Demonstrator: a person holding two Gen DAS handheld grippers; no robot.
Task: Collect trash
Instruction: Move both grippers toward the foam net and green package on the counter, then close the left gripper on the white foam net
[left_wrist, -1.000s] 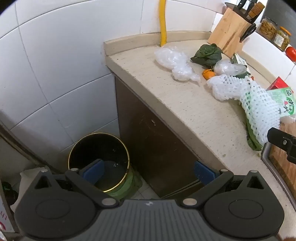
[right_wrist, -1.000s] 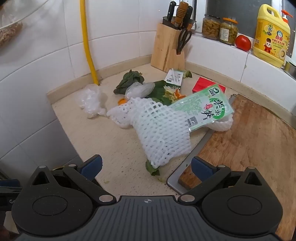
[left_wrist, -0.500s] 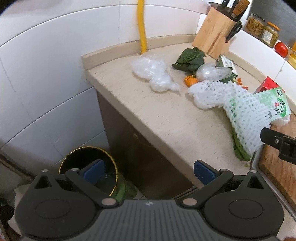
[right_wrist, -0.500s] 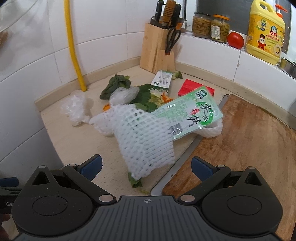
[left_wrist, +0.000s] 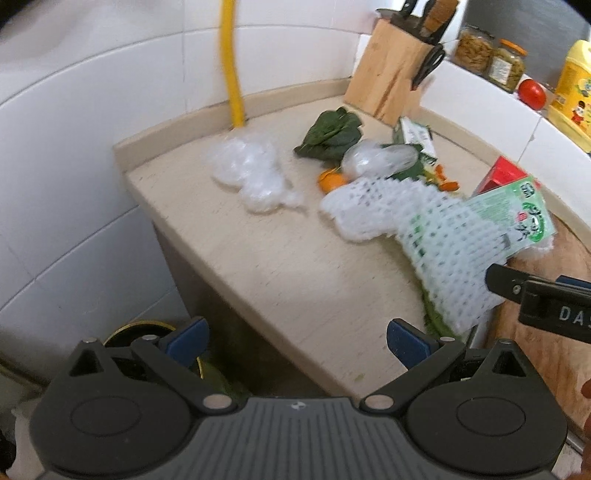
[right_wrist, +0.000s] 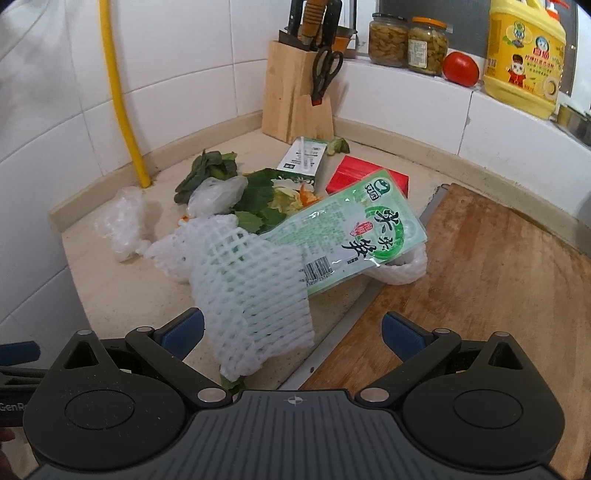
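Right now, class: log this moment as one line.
task: collect trash | left hand-held gripper: open | right hand-held gripper: open, over white foam net | held: nothing

A blurred view along the left gripper (left_wrist: 295, 338), its two blue-tipped fingers spread wide with nothing between them, at the corner of a beige counter (left_wrist: 295, 273). On the counter lie white foam netting (left_wrist: 417, 229), a green packet (left_wrist: 513, 218), crumpled clear plastic (left_wrist: 251, 171), leafy greens (left_wrist: 332, 134) and orange peel (left_wrist: 330, 181). A knife block (left_wrist: 391, 74) stands at the back. A gold-rimmed bin (left_wrist: 136, 326) sits below on the floor.
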